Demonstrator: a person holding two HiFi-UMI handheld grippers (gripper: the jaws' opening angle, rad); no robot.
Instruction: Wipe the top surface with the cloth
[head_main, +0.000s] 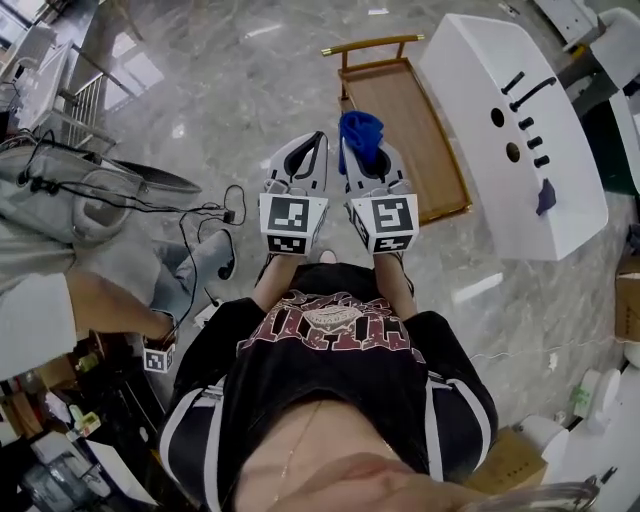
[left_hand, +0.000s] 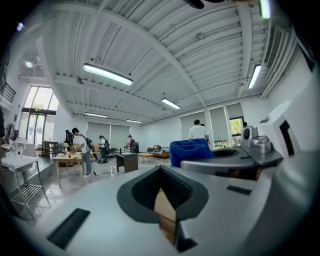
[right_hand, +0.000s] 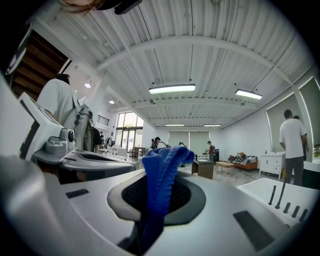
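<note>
A blue cloth (head_main: 362, 130) sticks up from my right gripper (head_main: 357, 150), which is shut on it; in the right gripper view the cloth (right_hand: 162, 175) hangs out of the closed jaws of my right gripper (right_hand: 159, 202). My left gripper (head_main: 318, 140) is held right beside it, its jaws together with nothing between them. In the left gripper view the cloth (left_hand: 190, 151) shows to the right. Both grippers hover at chest height over the floor. A low wooden table (head_main: 405, 120) lies just beyond them, and a white tabletop (head_main: 500, 70) lies to its right.
Black items and a small purple object (head_main: 545, 197) lie on the white tabletop. Cables (head_main: 205, 215) and grey bags (head_main: 60, 190) cover the floor on the left, where another person's arm (head_main: 90, 305) reaches in. Cardboard boxes (head_main: 510, 460) stand at lower right. Several people stand far across the room.
</note>
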